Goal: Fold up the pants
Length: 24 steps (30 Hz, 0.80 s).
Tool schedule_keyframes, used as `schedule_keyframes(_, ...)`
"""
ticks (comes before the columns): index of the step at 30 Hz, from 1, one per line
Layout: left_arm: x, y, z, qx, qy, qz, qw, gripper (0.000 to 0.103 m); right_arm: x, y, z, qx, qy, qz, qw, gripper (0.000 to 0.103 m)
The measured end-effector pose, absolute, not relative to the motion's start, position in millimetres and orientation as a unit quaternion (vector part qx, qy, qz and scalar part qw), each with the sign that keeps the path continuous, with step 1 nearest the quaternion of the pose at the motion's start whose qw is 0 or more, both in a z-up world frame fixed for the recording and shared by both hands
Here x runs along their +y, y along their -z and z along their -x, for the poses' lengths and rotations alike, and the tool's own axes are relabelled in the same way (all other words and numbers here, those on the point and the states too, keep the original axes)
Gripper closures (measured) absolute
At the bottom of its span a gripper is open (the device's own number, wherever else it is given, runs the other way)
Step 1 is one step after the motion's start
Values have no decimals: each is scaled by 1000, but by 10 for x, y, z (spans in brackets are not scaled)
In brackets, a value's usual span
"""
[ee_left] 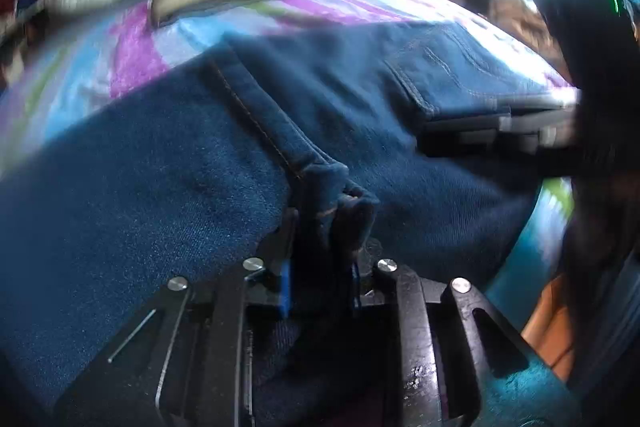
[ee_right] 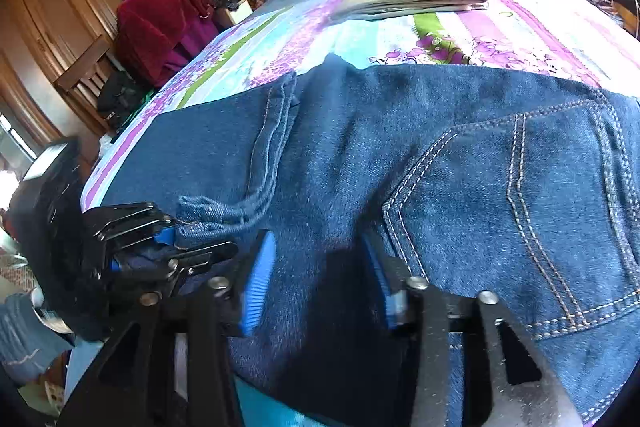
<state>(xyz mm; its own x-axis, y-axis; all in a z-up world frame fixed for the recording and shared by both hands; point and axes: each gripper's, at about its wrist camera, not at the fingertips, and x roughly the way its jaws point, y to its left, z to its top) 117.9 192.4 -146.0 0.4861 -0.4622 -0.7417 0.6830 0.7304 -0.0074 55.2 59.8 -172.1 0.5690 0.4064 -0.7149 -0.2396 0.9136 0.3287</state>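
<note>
Currently left claw [ee_left: 324, 255] is clamped on the jeans [ee_left: 160, 187] hem, right claw [ee_right: 320, 287] pinches the seat edge near the back pocket [ee_right: 520, 207]. Jeans lie on the bed [ee_right: 520, 27]; both grips look set to carry the fold over.

Black grippers [ee_right: 320, 287] (blue finger pads [ee_right: 258, 283])

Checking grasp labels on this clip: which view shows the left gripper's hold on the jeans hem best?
The right wrist view: it sees the left gripper from the side, shut on the bunched hem of the jeans. The left wrist view shows the same hem between its own fingers, but close up, dark and partly hidden.
</note>
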Motion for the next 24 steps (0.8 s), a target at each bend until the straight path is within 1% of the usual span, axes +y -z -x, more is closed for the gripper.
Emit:
schedule_keyframes(1, 1907, 1430, -1110, 376, 338, -162, 847, 68, 588, 1692, -542, 423, -186, -96, 882, 44)
schedule_keyframes(2, 1904, 1389, -1046, 378, 340, -168, 845, 66, 579, 1637, -529, 417, -190, -93, 884, 44)
schedule_keyframes(3, 1923, 1339, -996, 377, 344, -166, 844, 58, 575, 1584, -526, 411, -195, -91, 886, 44)
schedule_keyframes(4, 1956, 1280, -934, 375, 354, -157, 842, 56, 577, 1527, -550, 403, -204, -91, 888, 44)
schedule_keyframes(8, 2132, 1171, -807, 378, 359, -102, 848, 55, 763, 1364, -939, 380, -259, -76, 884, 44)
schedule_keyframes(11, 2171, 1264, -857, 398, 338, -83, 849, 55, 1006, 1348, -1442, 378, -304, -74, 872, 44)
schedule_keyframes(13, 2251, 1288, -886, 411, 328, -64, 848, 55, 1208, 1464, -1809, 400, -333, -68, 851, 44)
schedule_keyframes(14, 2307, 1289, -885, 416, 324, -56, 848, 55, 1300, 1609, -1993, 432, -342, -65, 832, 44)
schedule_keyframes(15, 2362, 1293, -898, 420, 318, -51, 848, 55, 1370, 1790, -2142, 470, -329, -54, 817, 51)
schedule_keyframes(16, 2427, 1295, -918, 424, 310, -44, 850, 55, 1383, 1838, -2194, 473, -328, -49, 816, 55)
schedule_keyframes(17, 2499, 1296, -937, 427, 300, -37, 852, 55, 1349, 1793, -2174, 463, -331, -53, 820, 55)
schedule_keyframes(20, 2791, 1235, -1010, 430, 267, -2, 862, 55, 1093, 1661, -1953, 475, -303, -91, 821, 52)
schedule_keyframes(22, 2996, 1190, -1034, 425, 250, 23, 870, 55, 810, 1637, -1672, 475, -302, -160, 811, 52)
schedule_keyframes(24, 3164, 1139, -1026, 416, 236, 43, 877, 55, 593, 1734, -1374, 490, -293, -222, 791, 52)
